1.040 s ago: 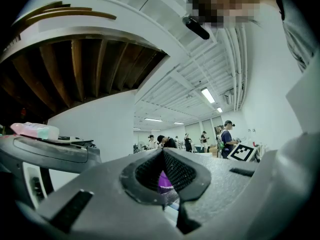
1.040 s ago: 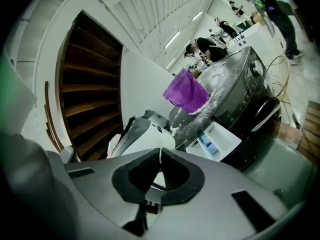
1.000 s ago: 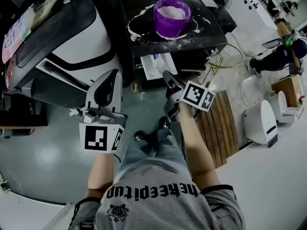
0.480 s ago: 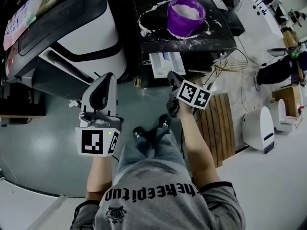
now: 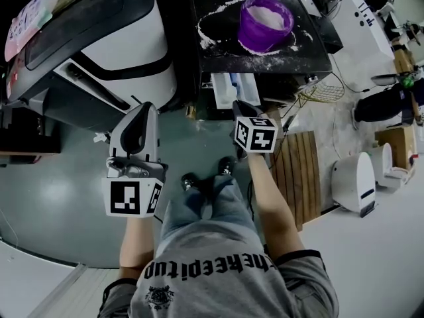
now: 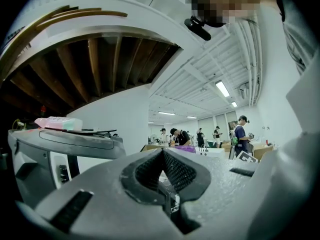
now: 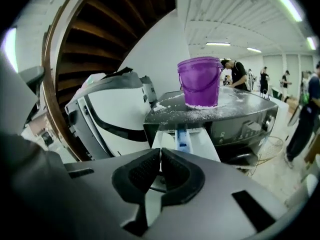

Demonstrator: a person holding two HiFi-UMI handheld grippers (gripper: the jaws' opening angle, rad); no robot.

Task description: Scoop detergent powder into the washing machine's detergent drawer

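Powder dusts the washer top [image 5: 222, 42] round the bucket [image 5: 265, 22]. The drawer [image 7: 200, 143] lies just ahead of the right tongs [image 7: 160, 159], the left tongs [image 6: 162, 156] farther off. Both pairs are pinched together, empty.

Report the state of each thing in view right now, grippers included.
Detergent drawer: pulled open.
Purple bucket: upright, no lid, white powder inside.
Washing machine top: white powder spilled around the bucket.
Left gripper: jaws shut, nothing between them.
Right gripper: jaws shut, nothing between them.
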